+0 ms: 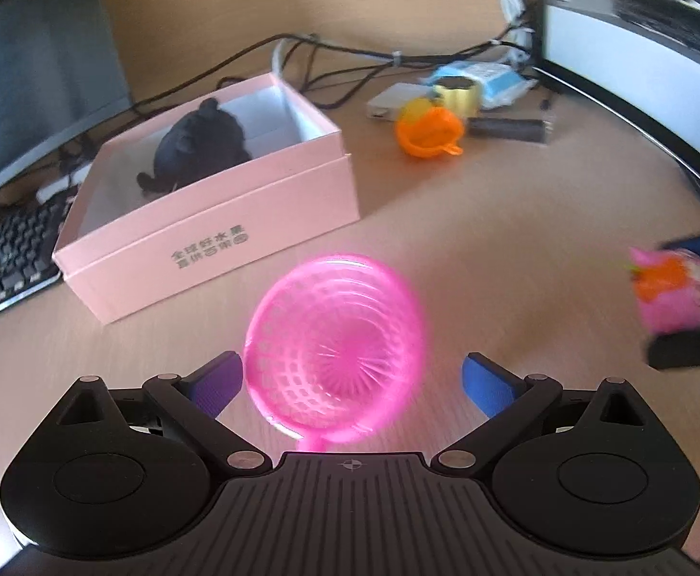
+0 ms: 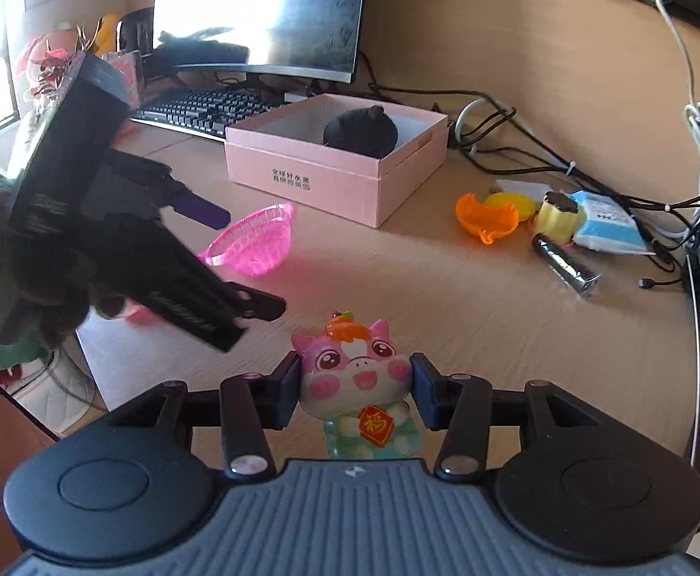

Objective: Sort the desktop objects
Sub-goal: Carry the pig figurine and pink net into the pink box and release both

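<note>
Your left tool [image 1: 352, 381] hangs over the desk [image 1: 469, 221] with its fingers spread wide apart; the pink mesh strainer [image 1: 333, 350] sits between them, close to the left pad, though blur hides whether it touches. The strainer's bowl opens up toward the camera and its short handle runs back under the tool body, so its long axis lies along the tool's own line.

Ahead and to the left stands the open pink box [image 1: 215, 221] with a dark round thing [image 1: 201, 149] inside. Behind the box lie a keyboard [image 1: 4, 259] and tangled cables [image 1: 330, 57]. Further right sits a cluster: an orange cup [image 1: 429, 134], a yellow tape roll [image 1: 457, 93], a blue-and-white packet [image 1: 489, 81] and a dark cylinder [image 1: 508, 129].

Your right tool [image 2: 355, 386] is clamped on the pink pig toy [image 2: 354, 374], one pad on each cheek. The toy stands upright, facing the camera, its long axis vertical. Nothing stands on the bare desk between it and the box.
</note>
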